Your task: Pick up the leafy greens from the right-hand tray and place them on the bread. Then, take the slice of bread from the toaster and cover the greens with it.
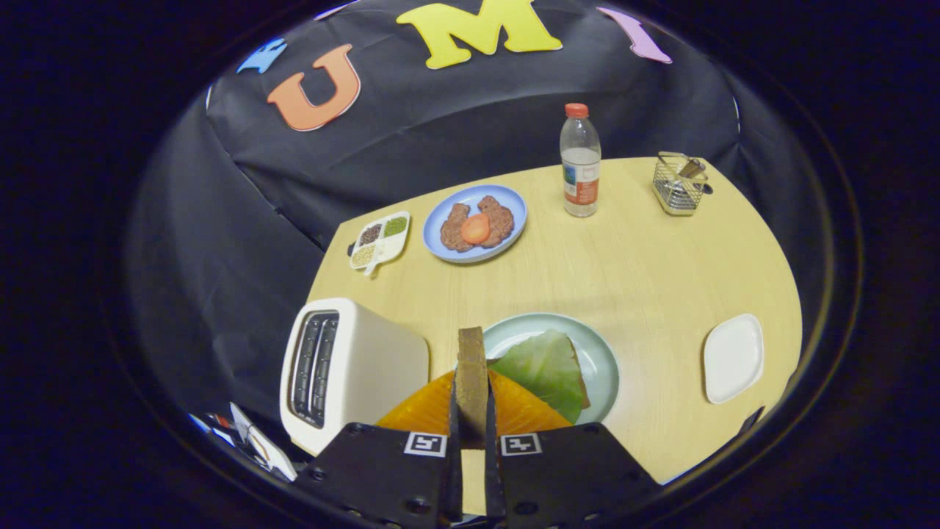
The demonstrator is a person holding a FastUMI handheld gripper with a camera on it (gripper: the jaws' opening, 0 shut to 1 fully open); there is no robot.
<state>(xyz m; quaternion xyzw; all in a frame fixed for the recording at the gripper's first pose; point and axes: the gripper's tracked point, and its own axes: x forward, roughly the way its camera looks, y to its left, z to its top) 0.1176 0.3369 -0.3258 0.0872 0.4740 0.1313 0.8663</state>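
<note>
My gripper is shut on a brown slice of bread, held on edge between the two orange fingers and standing up ahead of them. Just beyond and to the right of the fingers lies a pale green plate. On it a green leaf covers another slice of bread, of which a thin brown edge shows. The white toaster stands to the left of the fingers, and its two slots look dark.
Farther back a blue plate holds brown patties and a tomato slice. Left of it lies a small white tray of seeds. A water bottle and a wire basket stand at the back right. A white square tray sits at the right.
</note>
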